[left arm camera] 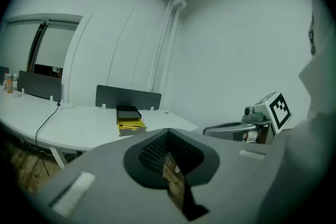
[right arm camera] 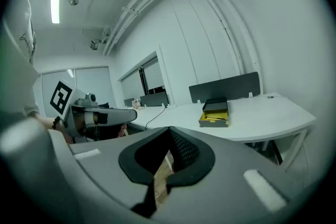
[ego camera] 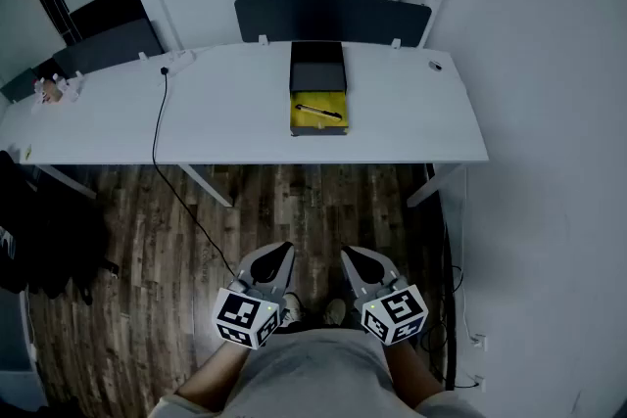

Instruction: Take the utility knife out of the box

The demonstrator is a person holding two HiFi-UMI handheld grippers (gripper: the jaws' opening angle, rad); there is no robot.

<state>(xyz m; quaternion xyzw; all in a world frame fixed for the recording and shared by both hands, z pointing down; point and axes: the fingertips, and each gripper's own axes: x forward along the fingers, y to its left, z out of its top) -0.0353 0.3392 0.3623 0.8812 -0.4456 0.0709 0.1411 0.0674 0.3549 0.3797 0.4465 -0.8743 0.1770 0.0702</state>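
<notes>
- A black cable (ego camera: pixel 157 127) runs across the counter (ego camera: pixel 411 127) well left of the box (ego camera: pixel 316 76) and drops to the wood floor (ego camera: pixel 147 240).
- The left gripper (ego camera: pixel 276 257) is over the floor, well short of the box. Its jaws are together with nothing between them.
- The box lies open mid-counter in front of a dark panel (ego camera: pixel 333 18). The knife (ego camera: pixel 319 111) lies in its yellow inside.
- The right gripper (ego camera: pixel 355 259), equally short of the box, has its jaws closed and empty.

My right gripper (right arm camera: pixel 164 168): jaws together, nothing between. Open box (right arm camera: pixel 216 106) with utility knife (right arm camera: pixel 215 117) by table's (right arm camera: pixel 262 120) far edge. Left gripper (right arm camera: pixel 132 113) alongside.
</notes>
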